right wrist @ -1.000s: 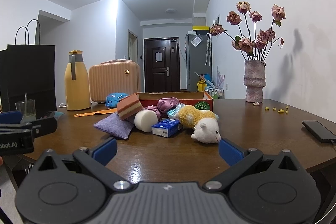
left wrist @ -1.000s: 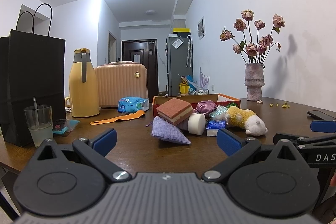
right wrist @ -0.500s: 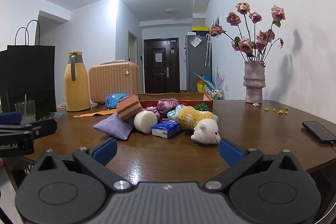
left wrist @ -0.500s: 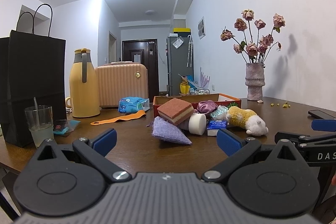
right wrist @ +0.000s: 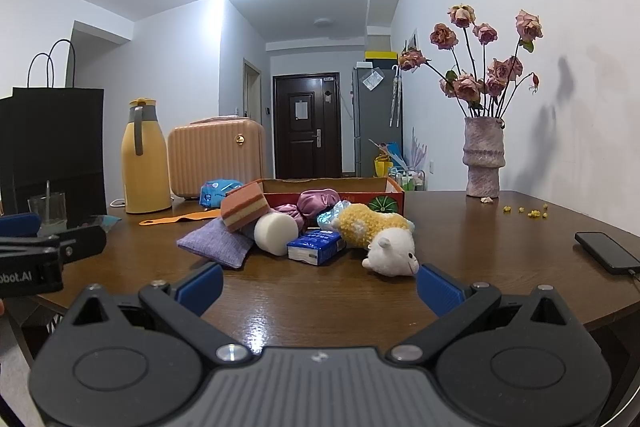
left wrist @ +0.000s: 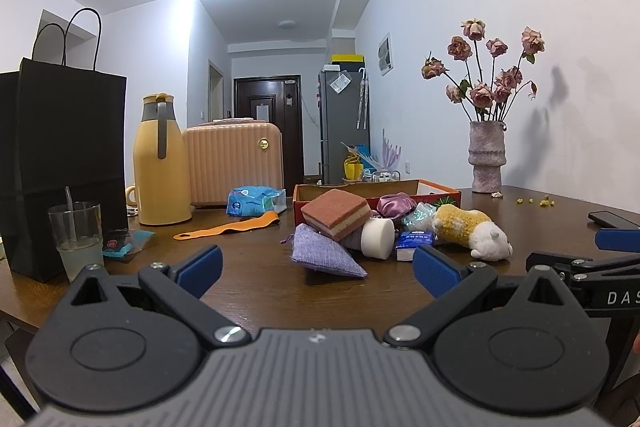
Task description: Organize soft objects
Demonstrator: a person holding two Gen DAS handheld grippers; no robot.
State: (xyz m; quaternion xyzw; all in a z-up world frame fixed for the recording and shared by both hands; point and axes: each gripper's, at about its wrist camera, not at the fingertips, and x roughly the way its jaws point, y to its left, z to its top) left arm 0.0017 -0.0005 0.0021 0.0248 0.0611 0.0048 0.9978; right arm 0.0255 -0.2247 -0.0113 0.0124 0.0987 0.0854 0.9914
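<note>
Both claws, left claw (left wrist: 316,261) and right claw (right wrist: 318,285), are staying wide open and empty, barely shifting; the yellow-and-white plush toy (right wrist: 380,233) is lying on the brown wooden counter (right wrist: 480,247) just beyond the right claw, among the heap.

1. The letters "DAS" stand in white on the black body of the right gripper (left wrist: 618,247), at the right edge of the left wrist view; the word is cut off there.
2. The letters "bot.AI" stand in white on the black body of the left gripper (right wrist: 24,227), at the left edge of the right wrist view; their start is cut off.
3. Print on the blue tissue packet (right wrist: 316,247) and the blue wipes pack (left wrist: 256,201) is too small to read.
</note>
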